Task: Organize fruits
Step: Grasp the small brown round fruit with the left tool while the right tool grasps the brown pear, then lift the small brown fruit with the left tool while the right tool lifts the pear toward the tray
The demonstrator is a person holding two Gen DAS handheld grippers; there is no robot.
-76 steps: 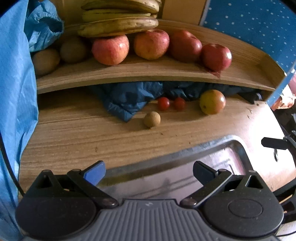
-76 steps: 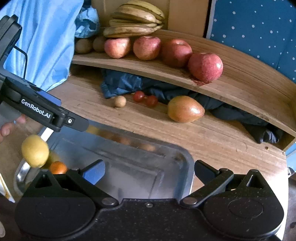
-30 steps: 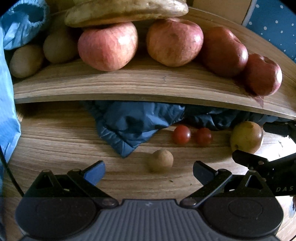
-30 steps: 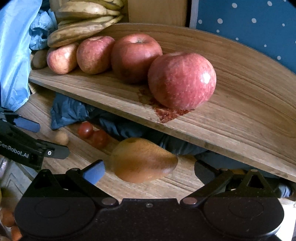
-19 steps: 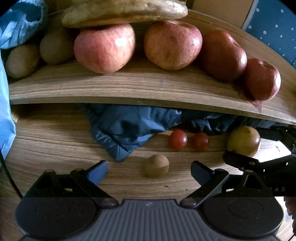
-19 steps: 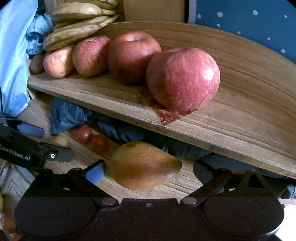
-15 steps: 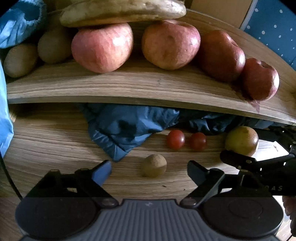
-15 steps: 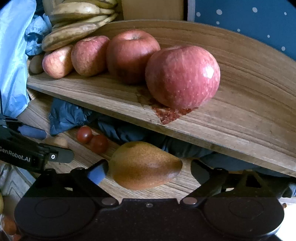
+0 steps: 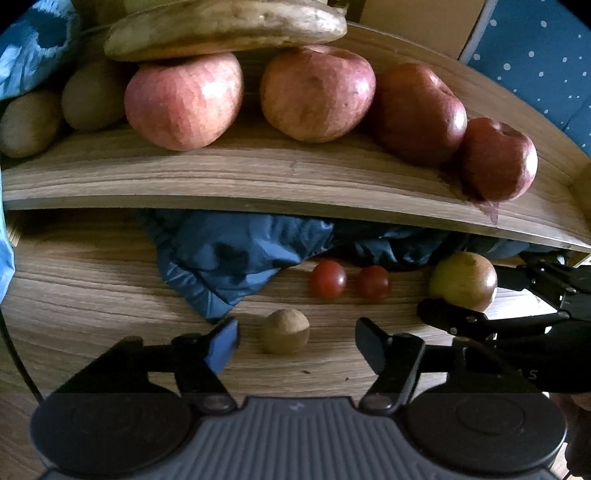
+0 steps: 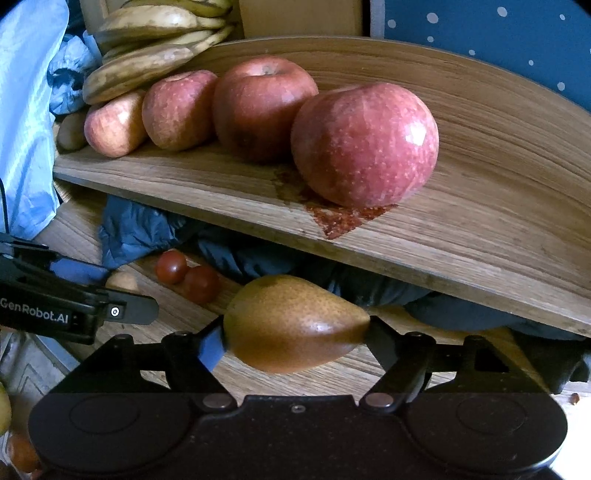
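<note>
Pear (image 10: 291, 323) lies on its side on the wooden surface (image 10: 295, 380), long axis running across the right gripper (image 10: 293, 338) from one finger to the other: fat end by the blue-padded finger on the camera's left, tapered end pointing toward the black finger on the right. Right gripper's jaws have just been closing, and both pads now look to be touching the pear's ends (a pinch lengthwise, not across the belly).

Left gripper (image 9: 295, 338) has also just been closing, but stands part-spread w/ gaps either side of a small round brown fruit (image 9: 286, 330) that sits between its fingers, nearer the blue pad; not touched. Just beyond it, ahead and a bit right, two cherry tomatoes (image 9: 349, 282) side by side. Beyond those a rumpled dark-blue cloth (image 9: 229, 258) tucked under the wooden shelf (image 9: 258, 181). On the shelf, above & ahead of both grippers: four red apples (image 9: 317, 92) in a row, bananas (image 9: 225, 27) over the left ones, brown kiwis (image 9: 29, 123) at far left.
</note>
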